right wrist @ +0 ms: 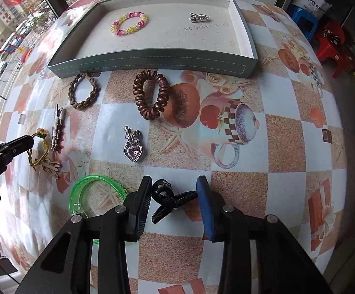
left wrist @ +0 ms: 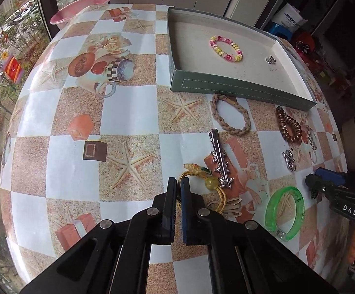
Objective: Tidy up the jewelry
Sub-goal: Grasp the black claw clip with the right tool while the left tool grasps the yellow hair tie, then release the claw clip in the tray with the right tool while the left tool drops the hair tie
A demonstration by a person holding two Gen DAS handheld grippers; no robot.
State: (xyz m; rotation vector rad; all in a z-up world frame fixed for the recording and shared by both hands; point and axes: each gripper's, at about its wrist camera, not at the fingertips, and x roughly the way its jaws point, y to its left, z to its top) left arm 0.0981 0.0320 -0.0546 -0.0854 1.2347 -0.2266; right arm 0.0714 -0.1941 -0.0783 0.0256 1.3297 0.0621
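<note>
My left gripper is shut on the yellow cord bracelet, which lies on the table beside a silver hair clip; the bracelet also shows in the right wrist view. My right gripper is open, its jaws on either side of a black claw clip on the table. The grey tray holds a pink-yellow bead bracelet and a silver charm.
On the table lie a braided hair tie, a brown spiral hair tie, a heart pendant and a green bangle. A pink basin stands at the table's far edge. Coloured stools stand beyond the table.
</note>
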